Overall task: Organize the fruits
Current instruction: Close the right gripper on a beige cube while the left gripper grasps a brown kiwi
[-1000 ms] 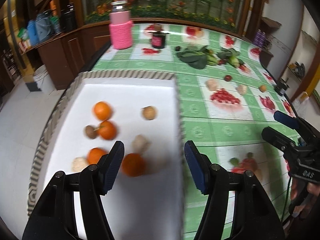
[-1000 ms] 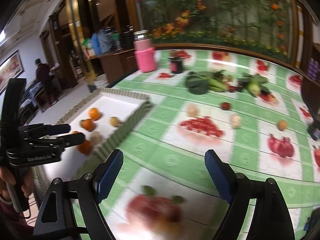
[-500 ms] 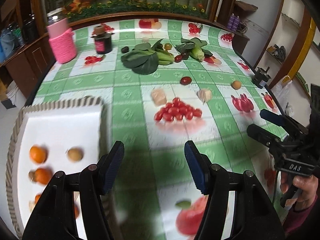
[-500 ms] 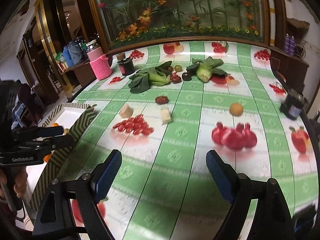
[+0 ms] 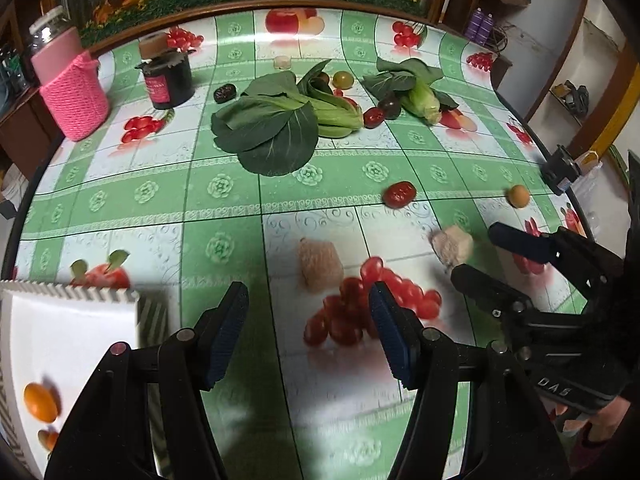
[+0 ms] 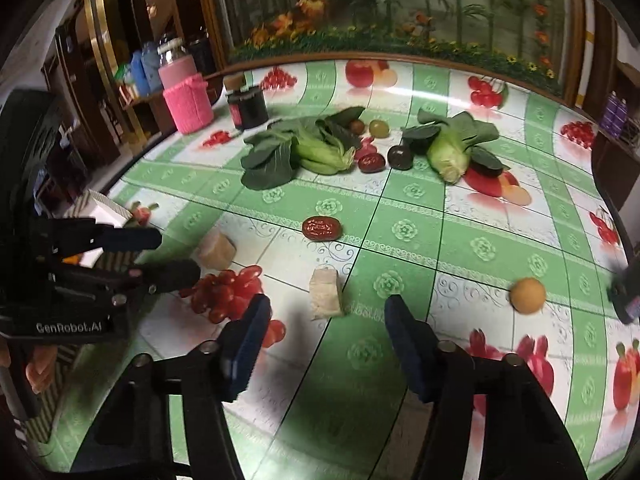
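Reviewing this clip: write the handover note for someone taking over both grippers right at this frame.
Left gripper: open, empty, above the tablecloth just right of the white tray.
Right gripper: open, empty, pointing at the pale cube.
Done: at least two oranges lie in the tray.
Left on the table: red date, small orange fruit, a second pale cube, plus a dark fruit, another date and a green fruit by the leafy greens.
The tomato cluster is only printed on the cloth.
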